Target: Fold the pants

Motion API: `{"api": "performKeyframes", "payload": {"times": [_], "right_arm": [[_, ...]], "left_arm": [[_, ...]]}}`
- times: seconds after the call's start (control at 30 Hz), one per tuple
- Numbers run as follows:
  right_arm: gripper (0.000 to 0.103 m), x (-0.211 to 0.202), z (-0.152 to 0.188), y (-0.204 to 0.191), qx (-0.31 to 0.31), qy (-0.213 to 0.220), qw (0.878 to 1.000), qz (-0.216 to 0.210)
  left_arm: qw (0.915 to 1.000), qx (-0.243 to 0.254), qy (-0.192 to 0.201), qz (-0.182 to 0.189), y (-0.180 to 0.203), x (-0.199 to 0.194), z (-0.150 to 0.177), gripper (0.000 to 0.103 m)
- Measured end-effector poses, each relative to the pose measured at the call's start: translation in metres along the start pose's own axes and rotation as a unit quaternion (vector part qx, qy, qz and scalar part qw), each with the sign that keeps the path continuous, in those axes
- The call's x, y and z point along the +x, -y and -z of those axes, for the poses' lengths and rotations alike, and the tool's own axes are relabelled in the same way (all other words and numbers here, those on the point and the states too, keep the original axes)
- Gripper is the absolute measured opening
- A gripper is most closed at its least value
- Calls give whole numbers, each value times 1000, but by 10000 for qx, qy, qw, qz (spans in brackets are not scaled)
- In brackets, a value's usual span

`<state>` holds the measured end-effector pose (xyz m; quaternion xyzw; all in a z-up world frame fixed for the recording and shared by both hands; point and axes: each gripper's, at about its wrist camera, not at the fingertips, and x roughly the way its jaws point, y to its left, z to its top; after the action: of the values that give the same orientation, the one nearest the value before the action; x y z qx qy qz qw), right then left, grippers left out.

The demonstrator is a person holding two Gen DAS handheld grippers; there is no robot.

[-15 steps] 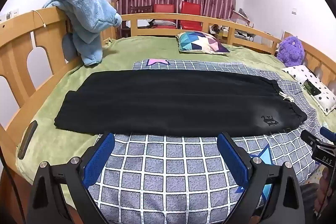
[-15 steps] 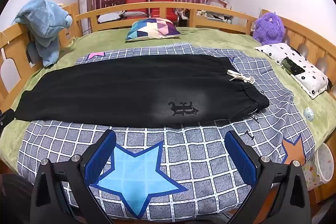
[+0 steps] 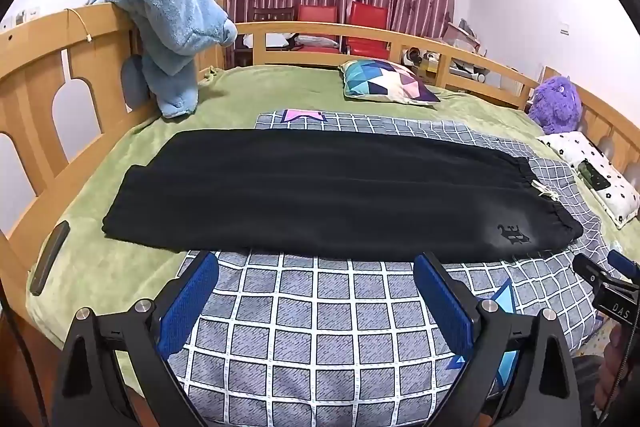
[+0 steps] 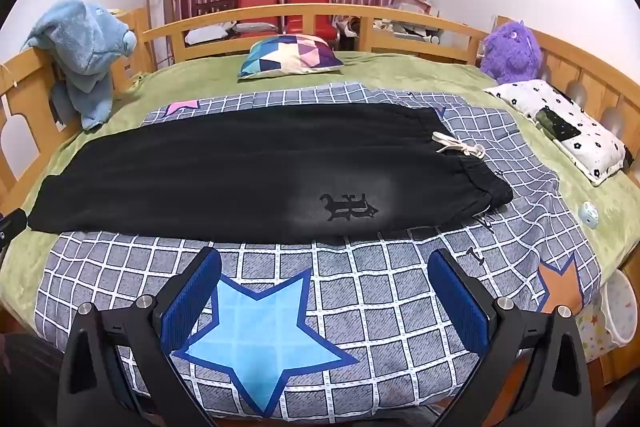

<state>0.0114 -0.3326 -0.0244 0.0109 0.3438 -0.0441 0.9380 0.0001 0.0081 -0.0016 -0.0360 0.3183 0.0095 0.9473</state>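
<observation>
Two grippers waiting, nothing moving yet

Nothing is changing from half a second ago: the pants (image 3: 320, 195) are lying flat across the bed (image 3: 100, 267), waistband toward its right edge. Both the left gripper (image 3: 316, 291) and right gripper (image 4: 324, 291) are hovering at the near edge, jaws spread wide and empty, so folding is not yet starting.

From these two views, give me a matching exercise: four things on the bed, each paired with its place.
Things:
1. black pants
2. purple plush toy
3. blue towel
4. patterned cushion

Places:
A. draped over the wooden rail
B. spread flat across the checked blanket
C. far middle of the green cover
D. far right corner, by the rail

Pairs: 1-B, 2-D, 3-A, 4-C
</observation>
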Motion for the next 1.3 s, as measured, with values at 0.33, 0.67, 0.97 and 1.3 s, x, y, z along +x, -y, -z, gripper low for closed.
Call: {"api": "performKeyframes", "payload": {"times": [0.33,0.67,0.97,1.3], "right_arm": [[101,-2,0,0,20,-8,10000,-2],[101,-3,-2,0,28,-2,10000,-4],[101,-4,-1,-2,36,-1,10000,-2],[101,-4,-2,-2,45,-2,10000,-8]], "left_arm": [[10000,-21,-31,17,-1,1,1,98],[10000,-21,-46,13,-3,2,1,98],[10000,-17,-51,13,-4,3,2,98],[10000,-14,-57,9,-3,3,1,99]]}}
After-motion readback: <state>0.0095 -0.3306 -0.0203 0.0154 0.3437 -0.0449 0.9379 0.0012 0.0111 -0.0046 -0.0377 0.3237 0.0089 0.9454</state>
